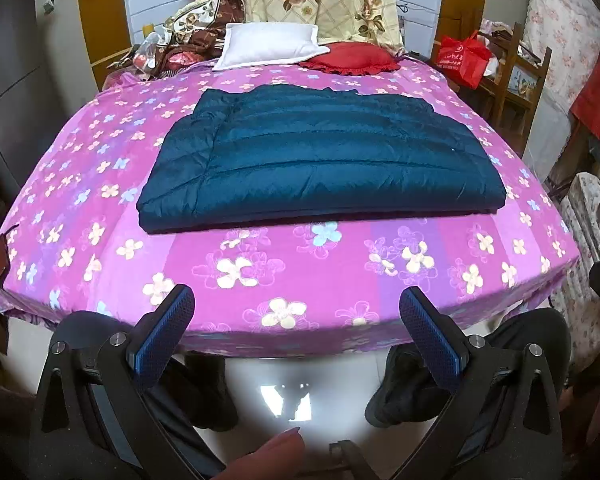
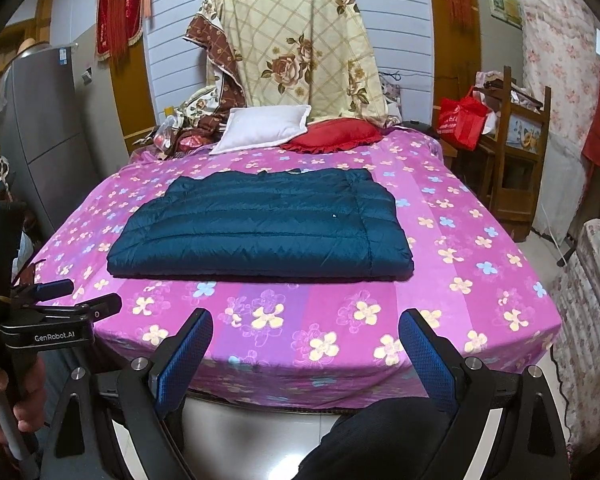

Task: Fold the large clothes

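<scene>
- Teal quilted down jacket [image 1: 320, 160] lies mid-bed on the pink floral sheet [image 1: 320, 264], already a flat, squared rectangle with stacked layers showing at its near edge.
- Same in my right view: jacket [image 2: 260, 224] square to the bed edge, sides tucked in, nothing trailing.
- Step, my read: either the fold is finished or one last halving is left. Can't tell which from here.
- If another fold is wanted, next move calls for both grippers to reach in over the sheet, pinch the two near corners through all layers, lift and carry them to the far edge. Puffy slick fabric, so likely to slide or spring back; press flat after.
- My left gripper [image 1: 296, 320]: spread wide, holding nothing, touching nothing, hanging off the foot of the bed, well short of the jacket.
- My right gripper [image 2: 306, 344]: same, spread wide and bare, over the near bed edge, apart from the jacket.
- Beyond the jacket: white pillow [image 2: 266, 128] and red cushion [image 2: 336, 134] at the head, clear of it.
</scene>
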